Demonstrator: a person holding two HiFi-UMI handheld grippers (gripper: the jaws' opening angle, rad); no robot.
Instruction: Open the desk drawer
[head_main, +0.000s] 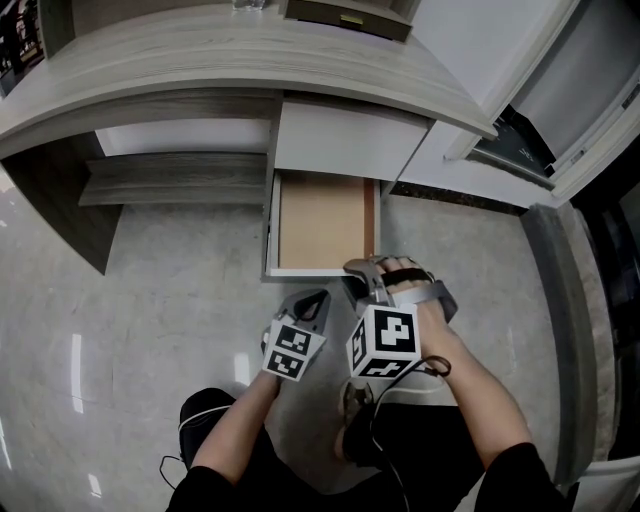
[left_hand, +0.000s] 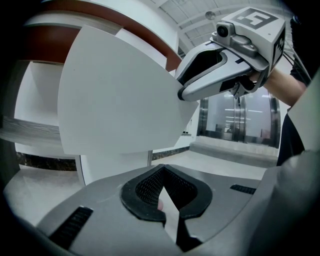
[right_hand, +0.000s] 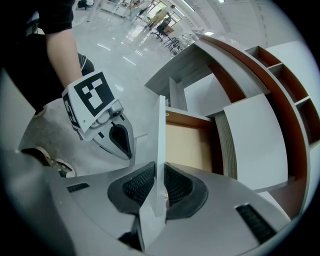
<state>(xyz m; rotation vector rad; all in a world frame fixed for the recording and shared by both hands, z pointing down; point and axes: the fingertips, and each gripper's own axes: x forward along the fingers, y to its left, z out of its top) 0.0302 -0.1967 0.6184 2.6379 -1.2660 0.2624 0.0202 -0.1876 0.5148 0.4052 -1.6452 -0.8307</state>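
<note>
Left gripper (head_main: 310, 300), jaws together on nothing, hangs just beside the right gripper (head_main: 362, 276), whose jaws clamp the white drawer front (right_hand: 161, 145) at its upper edge. The drawer (head_main: 270, 225) stands pulled out, tan bottom showing, beneath the curved grey bench (head_main: 200, 60).

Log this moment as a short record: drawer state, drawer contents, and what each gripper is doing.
drawer: drawer pulled out from under the desk, open
contents: nothing seen inside; bare wood-coloured bottom
right gripper: right gripper has its jaws closed on the top edge of the drawer front
left gripper: left gripper has its jaws together, holds nothing, and sits beside the right gripper
task status: drawer already open
</note>
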